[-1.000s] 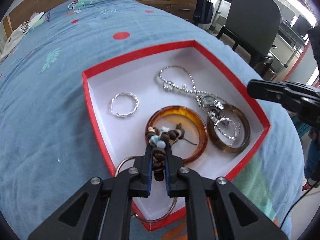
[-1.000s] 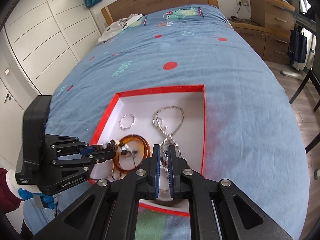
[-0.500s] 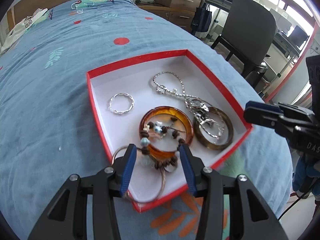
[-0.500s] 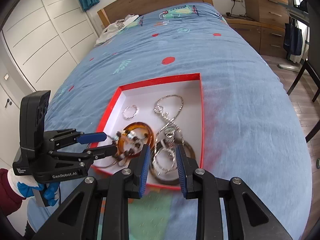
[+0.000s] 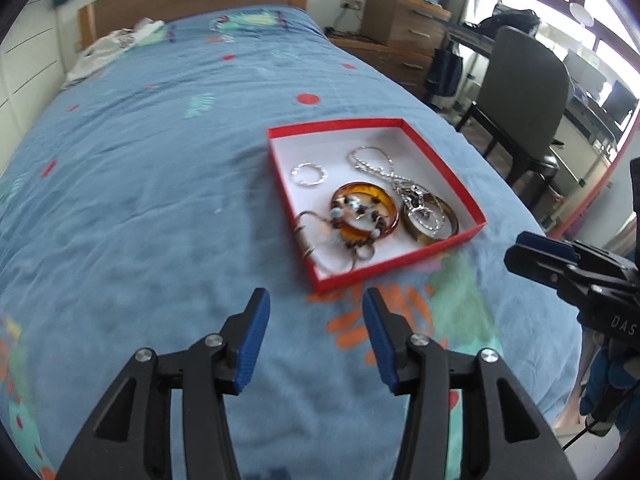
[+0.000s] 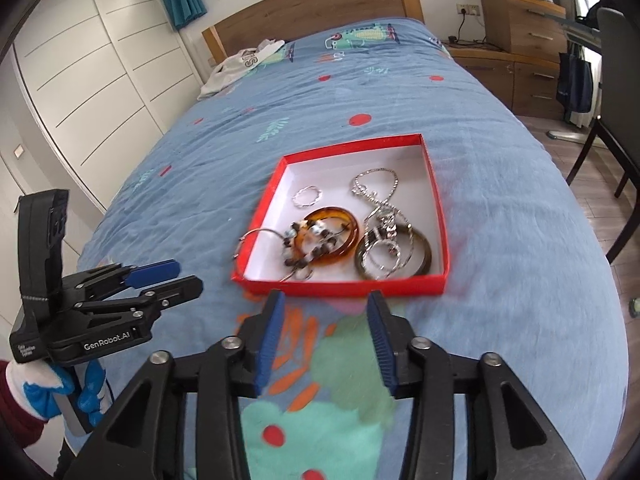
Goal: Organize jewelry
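Jewelry box (image 6: 434, 216) lies just ahead of both empty tongs (image 5: 314, 340) (image 6: 326, 342), still opening.

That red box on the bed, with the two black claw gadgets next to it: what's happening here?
A person is sorting jewelry with a handheld claw in each hand. The red box sits on the blue bedspread and holds a beaded bracelet lying on an amber bangle, a silver chain, a small silver ring and a dark bangle. The left claw and right claw are both empty, their jaws opening, short of the box.
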Available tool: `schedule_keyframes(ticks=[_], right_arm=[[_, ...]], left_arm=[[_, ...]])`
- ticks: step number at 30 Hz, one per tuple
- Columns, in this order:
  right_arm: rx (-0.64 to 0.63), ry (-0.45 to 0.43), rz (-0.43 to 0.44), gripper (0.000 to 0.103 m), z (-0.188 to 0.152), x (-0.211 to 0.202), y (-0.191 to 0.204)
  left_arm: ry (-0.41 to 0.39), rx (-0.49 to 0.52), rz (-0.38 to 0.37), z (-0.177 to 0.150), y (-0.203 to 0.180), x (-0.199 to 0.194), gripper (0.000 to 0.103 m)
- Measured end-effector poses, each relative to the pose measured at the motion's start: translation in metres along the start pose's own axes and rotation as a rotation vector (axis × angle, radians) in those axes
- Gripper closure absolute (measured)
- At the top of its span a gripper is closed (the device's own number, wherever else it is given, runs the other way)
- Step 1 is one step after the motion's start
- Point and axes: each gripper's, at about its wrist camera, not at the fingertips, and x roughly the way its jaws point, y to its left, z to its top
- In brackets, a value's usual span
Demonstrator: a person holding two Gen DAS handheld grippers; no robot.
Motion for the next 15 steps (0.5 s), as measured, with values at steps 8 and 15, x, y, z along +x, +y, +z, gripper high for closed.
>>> schedule_keyframes(ticks=[8,15], right_arm=[[-0.023,-0.05,-0.022,0.045,-0.032,-0.026,0.048],[-0.027,-0.083,-0.043,0.032,-0.056,-0.039,0.079]], left_arm=[[-0.07,-0.053,0.124,-0.037,0.02,-0.052,0.056],[-0.126,-0.082,0.185,-0.067,0.044,-0.09,0.056]])
